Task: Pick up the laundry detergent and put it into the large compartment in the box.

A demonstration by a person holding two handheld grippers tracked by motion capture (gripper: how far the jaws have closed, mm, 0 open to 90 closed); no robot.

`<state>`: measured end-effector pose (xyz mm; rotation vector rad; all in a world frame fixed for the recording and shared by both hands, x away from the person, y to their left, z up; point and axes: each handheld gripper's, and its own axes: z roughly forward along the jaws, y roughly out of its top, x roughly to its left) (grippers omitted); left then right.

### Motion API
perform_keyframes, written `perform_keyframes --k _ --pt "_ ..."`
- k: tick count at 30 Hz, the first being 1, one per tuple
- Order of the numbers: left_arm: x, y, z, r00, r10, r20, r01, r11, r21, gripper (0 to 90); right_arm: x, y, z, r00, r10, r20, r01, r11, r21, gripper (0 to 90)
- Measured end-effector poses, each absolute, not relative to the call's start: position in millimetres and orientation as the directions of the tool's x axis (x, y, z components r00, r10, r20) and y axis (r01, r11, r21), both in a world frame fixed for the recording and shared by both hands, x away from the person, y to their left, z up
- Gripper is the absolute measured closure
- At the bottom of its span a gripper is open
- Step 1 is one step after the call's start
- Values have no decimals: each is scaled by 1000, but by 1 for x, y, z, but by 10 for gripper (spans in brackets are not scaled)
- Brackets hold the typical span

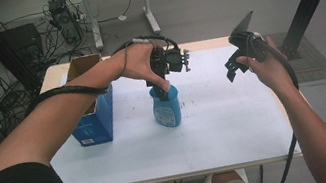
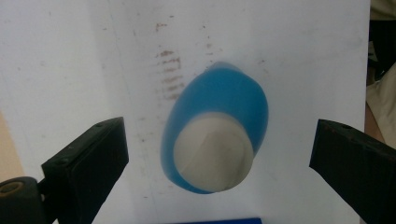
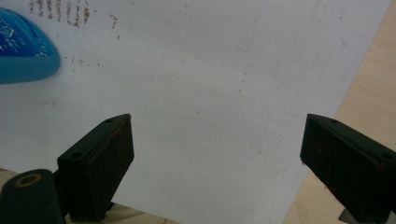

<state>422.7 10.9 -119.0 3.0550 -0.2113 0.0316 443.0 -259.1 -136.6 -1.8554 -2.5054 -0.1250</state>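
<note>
High view had the blue bottle (image 1: 166, 108) upright at centre frame on the white surface (image 1: 228, 125), left tool (image 1: 164, 88) poised directly above its cap, jaws spread wide to straddle it. Right tool (image 1: 233, 66), upper right, hung released, clear.

No text could be read: print on the bottle (image 1: 167, 112) label and the box (image 1: 90, 130) was too blurred.

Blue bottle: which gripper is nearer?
Left. The left gripper hangs directly over the blue bottle, jaws open around its white cap. The right gripper is off to its side, open.
</note>
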Motion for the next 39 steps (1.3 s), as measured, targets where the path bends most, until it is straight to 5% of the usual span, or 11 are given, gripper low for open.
perform_keyframes --k 39 --pt "424 10 -160 990 -141 13 -141 -988 57 54 447 -259 -146 -285 956 72 958 284 36 94"
